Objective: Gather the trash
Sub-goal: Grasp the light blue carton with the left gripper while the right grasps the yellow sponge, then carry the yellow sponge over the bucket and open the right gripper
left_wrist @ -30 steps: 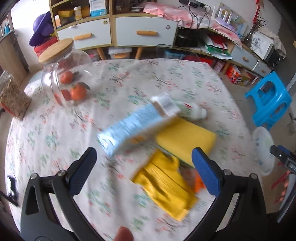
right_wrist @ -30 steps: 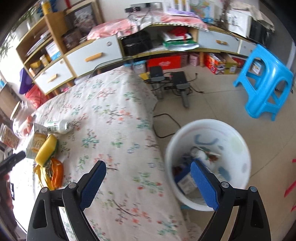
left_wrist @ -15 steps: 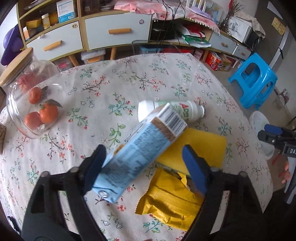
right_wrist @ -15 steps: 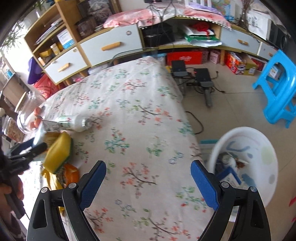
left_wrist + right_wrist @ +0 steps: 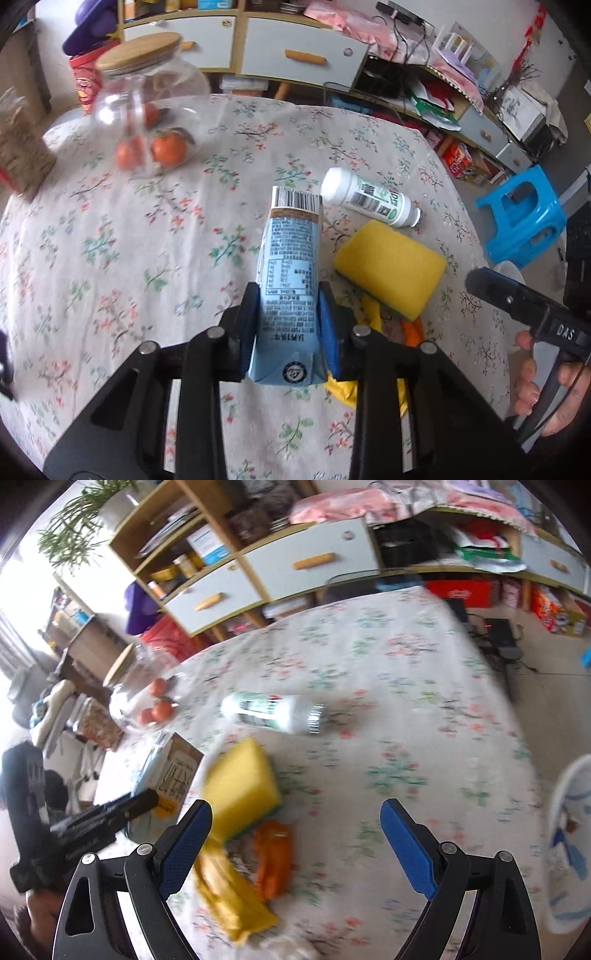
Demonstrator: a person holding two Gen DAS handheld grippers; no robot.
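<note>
Floral tablecloth point(image 5: 147, 240) blurs; left tool point(image 5: 288, 325) hides carton point(image 5: 290, 266) sides.

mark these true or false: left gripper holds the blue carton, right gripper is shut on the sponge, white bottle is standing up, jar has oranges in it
1. The left gripper holds the blue carton. True.
2. The right gripper is shut on the yellow sponge. False: it is open and holds nothing.
3. The white bottle stands upright. False: it lies on its side on the tablecloth.
4. The glass jar has oranges inside. True.
</note>
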